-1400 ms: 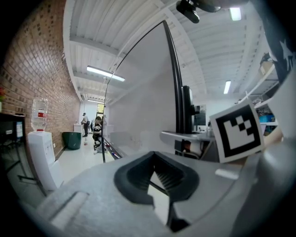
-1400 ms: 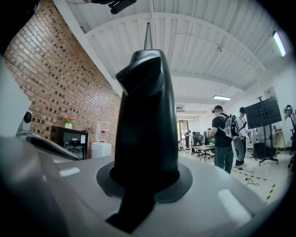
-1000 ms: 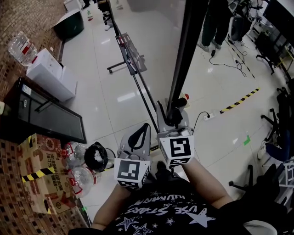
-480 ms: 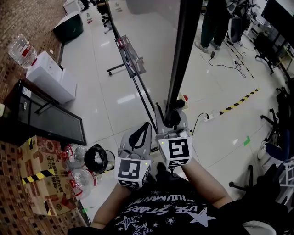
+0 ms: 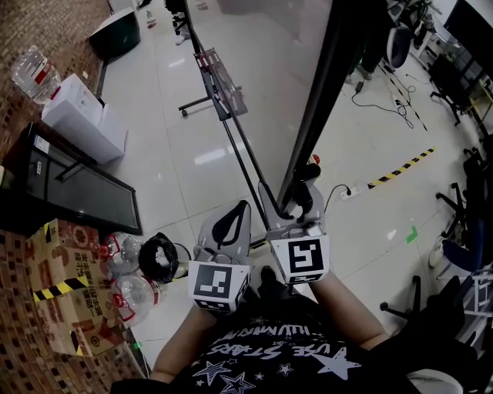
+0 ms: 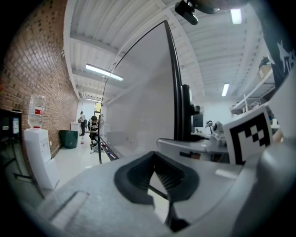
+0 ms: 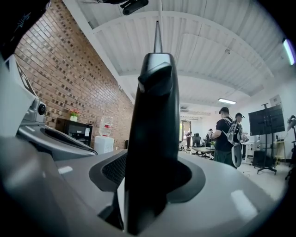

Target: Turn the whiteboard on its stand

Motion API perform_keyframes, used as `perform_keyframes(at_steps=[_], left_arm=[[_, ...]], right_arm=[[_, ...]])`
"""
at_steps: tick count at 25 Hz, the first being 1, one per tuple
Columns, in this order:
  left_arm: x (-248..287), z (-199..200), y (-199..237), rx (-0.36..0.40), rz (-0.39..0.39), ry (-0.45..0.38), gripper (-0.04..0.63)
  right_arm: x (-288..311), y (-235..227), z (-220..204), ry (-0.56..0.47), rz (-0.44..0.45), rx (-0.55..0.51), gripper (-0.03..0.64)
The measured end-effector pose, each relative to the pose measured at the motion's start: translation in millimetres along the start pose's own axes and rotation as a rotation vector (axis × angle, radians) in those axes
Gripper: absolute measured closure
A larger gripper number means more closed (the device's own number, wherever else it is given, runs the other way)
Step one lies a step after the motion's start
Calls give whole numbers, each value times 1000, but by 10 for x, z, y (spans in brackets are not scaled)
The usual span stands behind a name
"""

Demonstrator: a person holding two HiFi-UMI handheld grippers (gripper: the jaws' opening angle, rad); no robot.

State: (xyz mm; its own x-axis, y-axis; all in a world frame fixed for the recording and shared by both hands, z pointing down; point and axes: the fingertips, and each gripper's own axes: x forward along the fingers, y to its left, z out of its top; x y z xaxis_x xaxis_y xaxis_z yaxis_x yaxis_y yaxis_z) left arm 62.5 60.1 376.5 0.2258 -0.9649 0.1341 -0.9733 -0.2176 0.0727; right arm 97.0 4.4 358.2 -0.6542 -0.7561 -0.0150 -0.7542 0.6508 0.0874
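- rising from the two grippers to the top of the head view, the dark frame edge (image 5: pixel 320 92) of the whiteboard (image 6: pixel 138 102) is seen almost edge-on; the board sits on its stand over a shiny white floor (image 5: pixel 169 154).
- the right tongs (image 5: pixel 294 202) are placed around this frame edge. in the right gripper view the dark edge stands between the two jaws of the tongs.
- these jaws have just been opening and are now apart — a thin pale gap shows beside the edge, so the pads do not press on it.
- the left tongs (image 5: pixel 245 208) are just beside the right ones, at the left of the board's edge. their tips are together and they clamp nothing.
- in the left gripper view the pale surface of the board fills the middle, with its dark edge at the right side.
- a grey pen tray (image 5: pixel 223 88) is fixed along the board, and a thin dark bar (image 5: pixel 246 158) of the stand runs from it toward the grippers.
- at the left, along the brick wall (image 5: pixel 38 23), there are a white water dispenser (image 5: pixel 85 123), a black cabinet (image 5: pixel 69 188), a cardboard box (image 5: pixel 65 269) and some plastic bottles (image 5: pixel 135 296).
- on the floor at the right lies a yellow-black tape strip (image 5: pixel 400 169) — near it is a white power strip (image 5: pixel 350 192).
- two persons (image 7: pixel 226 134) stand far behind in the right gripper view.
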Motion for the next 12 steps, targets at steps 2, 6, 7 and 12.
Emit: perform_keyframes(at_steps=[2, 6, 7, 12], left_arm=[[-9, -6, 11, 0, 2, -1, 589], [-13, -17, -15, -10, 3, -1, 589], [-16, -15, -34, -11, 0, -3, 590], [-66, -16, -58, -9, -15, -8, 589]], right_arm=[[-57, -48, -9, 0, -13, 6, 391], [-143, -108, -54, 9, -21, 29, 380], [-174, -110, -68, 17, -23, 32, 380], [-347, -40, -48, 36, -26, 35, 382]])
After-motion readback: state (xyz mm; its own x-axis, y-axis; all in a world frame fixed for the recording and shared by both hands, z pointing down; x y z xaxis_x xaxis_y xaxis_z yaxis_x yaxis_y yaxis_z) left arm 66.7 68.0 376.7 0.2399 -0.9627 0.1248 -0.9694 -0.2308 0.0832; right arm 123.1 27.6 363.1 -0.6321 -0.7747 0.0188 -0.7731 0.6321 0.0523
